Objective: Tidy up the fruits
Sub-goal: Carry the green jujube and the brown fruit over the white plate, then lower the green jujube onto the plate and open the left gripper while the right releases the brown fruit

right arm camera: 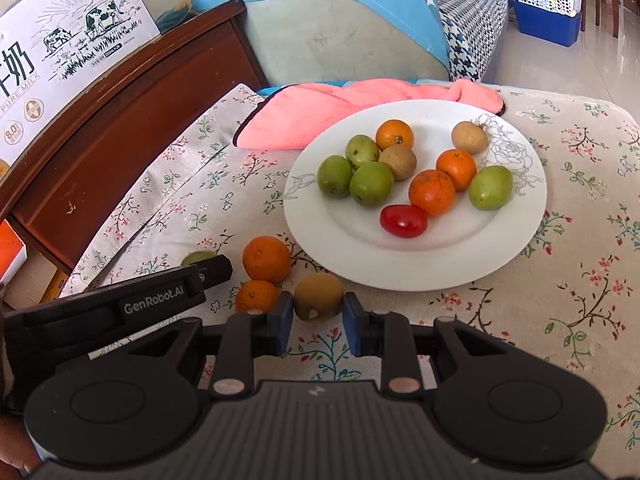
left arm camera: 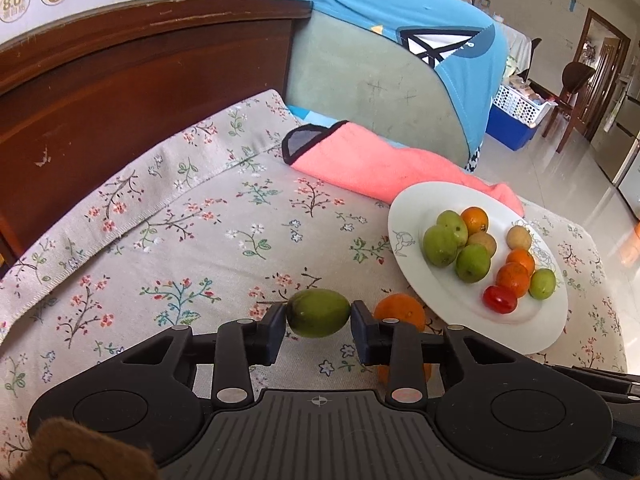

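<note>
Meanwhile the left tool point(left arm camera: 319, 313) pinched a smooth oval green fruit point(left arm camera: 319, 313) between its pads, apparently just above the floral-clothed bench point(left arm camera: 192, 240). The right tool point(right arm camera: 319, 307) was pressed onto a brownish-green kiwi-like fruit point(right arm camera: 319, 297), which sat low over the cloth; whether it touched was hard to tell. Two small oranges point(right arm camera: 266, 259) lay just left of it, near the round white plate point(right arm camera: 500, 248) holding green, orange, brown and red fruits. A pink towel point(right arm camera: 320, 120) lay behind the plate.
</note>
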Demonstrator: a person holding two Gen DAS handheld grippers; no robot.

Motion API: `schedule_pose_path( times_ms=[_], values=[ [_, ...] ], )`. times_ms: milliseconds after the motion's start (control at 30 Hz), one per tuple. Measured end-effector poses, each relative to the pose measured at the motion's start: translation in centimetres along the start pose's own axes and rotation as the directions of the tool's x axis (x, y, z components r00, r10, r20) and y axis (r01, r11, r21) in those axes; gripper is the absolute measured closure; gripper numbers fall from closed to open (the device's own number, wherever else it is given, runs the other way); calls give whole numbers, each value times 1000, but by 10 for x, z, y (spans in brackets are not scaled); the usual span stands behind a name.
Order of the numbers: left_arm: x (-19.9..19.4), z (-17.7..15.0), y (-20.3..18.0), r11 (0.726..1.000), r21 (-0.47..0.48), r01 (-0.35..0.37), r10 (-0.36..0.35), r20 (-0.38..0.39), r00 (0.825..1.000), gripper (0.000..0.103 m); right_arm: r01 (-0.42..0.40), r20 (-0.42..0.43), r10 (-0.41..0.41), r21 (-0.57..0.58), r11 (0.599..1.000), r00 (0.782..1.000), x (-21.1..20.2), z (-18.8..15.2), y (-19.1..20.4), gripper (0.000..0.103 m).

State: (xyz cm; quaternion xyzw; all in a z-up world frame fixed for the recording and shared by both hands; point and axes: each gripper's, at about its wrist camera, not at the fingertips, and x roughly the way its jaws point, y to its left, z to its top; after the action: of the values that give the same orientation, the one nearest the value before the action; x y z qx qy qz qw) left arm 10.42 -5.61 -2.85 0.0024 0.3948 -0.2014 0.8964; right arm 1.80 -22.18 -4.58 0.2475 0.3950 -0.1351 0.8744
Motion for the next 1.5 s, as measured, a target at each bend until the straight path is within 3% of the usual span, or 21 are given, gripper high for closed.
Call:
schedule_pose_path(
  times_ms=[133, 400, 500, 600, 1033, 1267, 1500],
  values=[
    [-18, 10, -7, 999, 4, 38, -38, 24, 999, 70, -24, 42, 23, 6, 1000, 999, -17, 12, -1, 76],
    [-52, 34, -39, 980, 174, 98, -115, 92, 989, 70, -56, 177, 63, -44, 997, 982, -66, 59, -13, 76],
    [-51, 42, -47, 969, 214, 119, -142, 93, 986, 70, -51, 207, 55, -26, 998, 977, -71, 75, -25, 76],
    [-40, 48, -49, 969, 192, 153, -168, 64, 984, 70, -46, 219, 40, 24, 999, 975, -68, 87, -39, 76],
    [14, 47, -65, 962, 135, 236, -224, -99, 970, 70, -41, 130, 22, 146, 988, 991, -26, 102, -71, 76],
    [32, 46, -77, 959, 132, 249, -232, -133, 964, 70, -21, 79, 4, 204, 979, 997, -2, 104, -82, 76],
    [37, 48, -83, 960, 130, 247, -232, -124, 965, 69, -6, 83, -14, 233, 972, 996, 7, 107, -87, 73]
  ],
)
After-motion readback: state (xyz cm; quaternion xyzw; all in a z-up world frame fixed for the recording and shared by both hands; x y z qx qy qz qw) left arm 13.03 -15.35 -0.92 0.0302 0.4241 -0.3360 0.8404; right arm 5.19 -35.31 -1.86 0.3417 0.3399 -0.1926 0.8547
